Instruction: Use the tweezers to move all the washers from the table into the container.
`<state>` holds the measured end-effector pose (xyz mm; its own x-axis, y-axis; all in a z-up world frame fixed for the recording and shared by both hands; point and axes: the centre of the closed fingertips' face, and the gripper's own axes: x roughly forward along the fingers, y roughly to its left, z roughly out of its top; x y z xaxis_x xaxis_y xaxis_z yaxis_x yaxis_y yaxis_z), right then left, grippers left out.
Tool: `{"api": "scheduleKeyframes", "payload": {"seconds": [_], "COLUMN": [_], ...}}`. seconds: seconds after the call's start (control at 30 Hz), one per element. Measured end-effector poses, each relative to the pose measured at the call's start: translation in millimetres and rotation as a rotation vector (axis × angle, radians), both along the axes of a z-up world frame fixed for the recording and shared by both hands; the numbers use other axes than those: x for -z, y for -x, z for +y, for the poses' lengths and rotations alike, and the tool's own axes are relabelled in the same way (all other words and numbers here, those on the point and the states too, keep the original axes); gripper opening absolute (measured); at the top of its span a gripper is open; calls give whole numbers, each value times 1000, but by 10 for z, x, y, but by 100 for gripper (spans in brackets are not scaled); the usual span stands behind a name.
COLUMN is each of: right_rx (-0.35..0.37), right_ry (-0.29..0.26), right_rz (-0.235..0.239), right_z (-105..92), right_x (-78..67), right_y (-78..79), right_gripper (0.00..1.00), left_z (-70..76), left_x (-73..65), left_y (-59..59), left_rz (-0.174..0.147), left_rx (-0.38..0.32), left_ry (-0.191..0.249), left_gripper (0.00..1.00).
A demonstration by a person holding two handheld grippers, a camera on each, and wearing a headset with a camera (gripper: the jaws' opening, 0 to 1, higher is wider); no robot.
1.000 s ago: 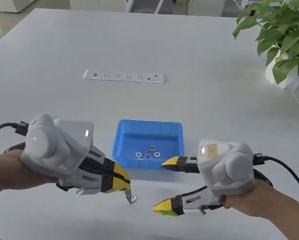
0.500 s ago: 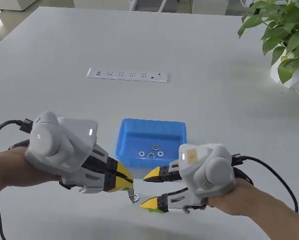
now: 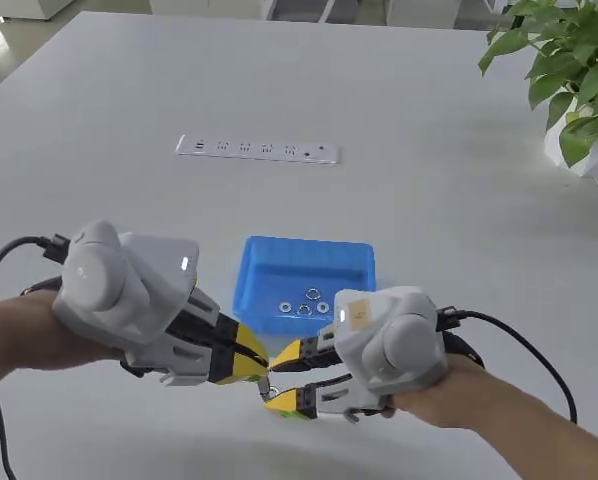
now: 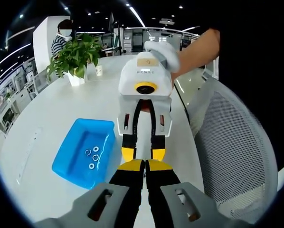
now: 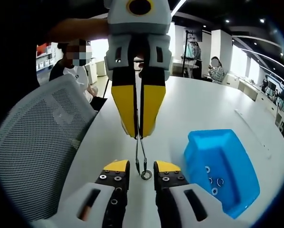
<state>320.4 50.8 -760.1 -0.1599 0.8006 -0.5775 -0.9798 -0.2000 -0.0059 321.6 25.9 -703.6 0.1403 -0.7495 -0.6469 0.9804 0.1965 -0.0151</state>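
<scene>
Left gripper (image 5: 140, 130) has its yellow jaws pressed together on a pair of tweezers (image 5: 140, 152). The thin legs run out past the jaw tips to a single washer (image 5: 146, 175) at their very end. Whether that washer is pinched clear of the table (image 5: 180, 109) or resting on it, I cannot tell.

Right gripper (image 3: 284, 377) meets it nose to nose. Its jaws are partly apart on either side of the tweezer tips and the washer, gripping neither. That closeness looks like the main hazard. If these jaws drift sideways or close, they would likely knock the legs and the washer could pop free and roll. Any easing of the left jaws' squeeze would probably let the legs spring apart and drop it.

Just beyond both sets of jaw tips sits the blue container (image 5: 201, 149), with a few washers (image 5: 213, 180) lying on its floor. Getting the washer there means clearing the near wall. Clipping that rim could flick the washer away or shove the light container along the table.
</scene>
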Motion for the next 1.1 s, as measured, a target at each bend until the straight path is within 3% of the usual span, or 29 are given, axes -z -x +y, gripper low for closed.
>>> {"api": "scheduleKeyframes", "payload": {"seconds": [0.4,1.1], "right_rx": [-7,5], "right_ry": [32,74], "right_rz": [-30,-52], "right_z": [28,28], "right_x": [21,71], "right_y": [23,20], "right_gripper": [11,8], "left_z": [-16,-35], "left_x": [1,9], "left_y": [2,2], "left_rz": [1,9], "left_rx": [14,12], "left_ry": [2,3], "left_gripper": [5,5]}}
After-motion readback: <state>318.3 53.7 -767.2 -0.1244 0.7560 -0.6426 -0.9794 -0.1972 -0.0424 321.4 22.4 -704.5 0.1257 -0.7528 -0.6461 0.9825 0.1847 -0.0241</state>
